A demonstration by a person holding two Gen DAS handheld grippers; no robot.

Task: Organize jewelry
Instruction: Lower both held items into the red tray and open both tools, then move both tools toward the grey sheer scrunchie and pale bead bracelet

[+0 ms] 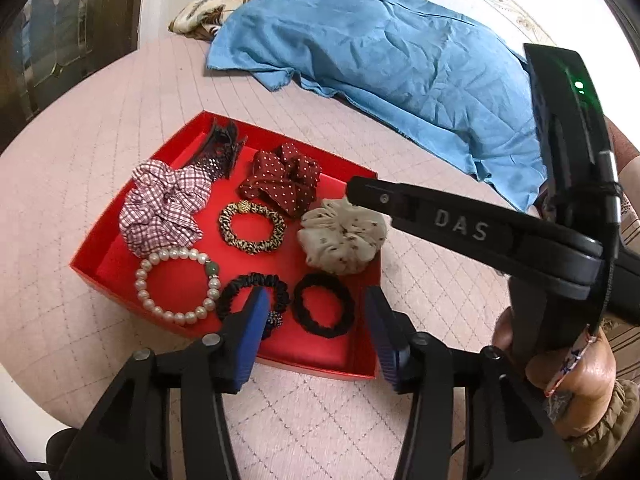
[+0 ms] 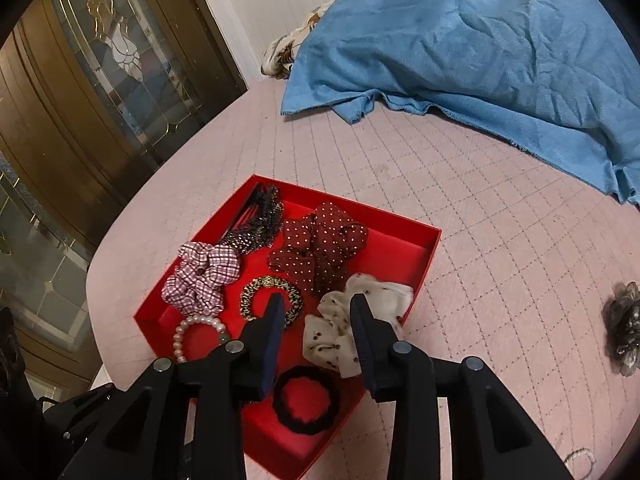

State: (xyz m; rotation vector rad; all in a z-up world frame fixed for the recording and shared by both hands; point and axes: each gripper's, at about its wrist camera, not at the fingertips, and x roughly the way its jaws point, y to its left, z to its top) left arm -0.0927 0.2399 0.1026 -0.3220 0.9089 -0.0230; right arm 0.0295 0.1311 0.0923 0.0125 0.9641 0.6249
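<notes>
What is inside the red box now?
The red box holds four scrunchies: checked, dotted red, leopard, cream. Also a pearl bracelet, two black ties, a claw clip. The left gripper partly covers one tie.

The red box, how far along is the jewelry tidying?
Mostly done: the red box already holds the pearl bracelet, leopard hair tie and several scrunchies. In hand: the open right gripper is at the cream scrunchie on the box edge. Left: a dark flower piece and white beads on the bed.
</notes>
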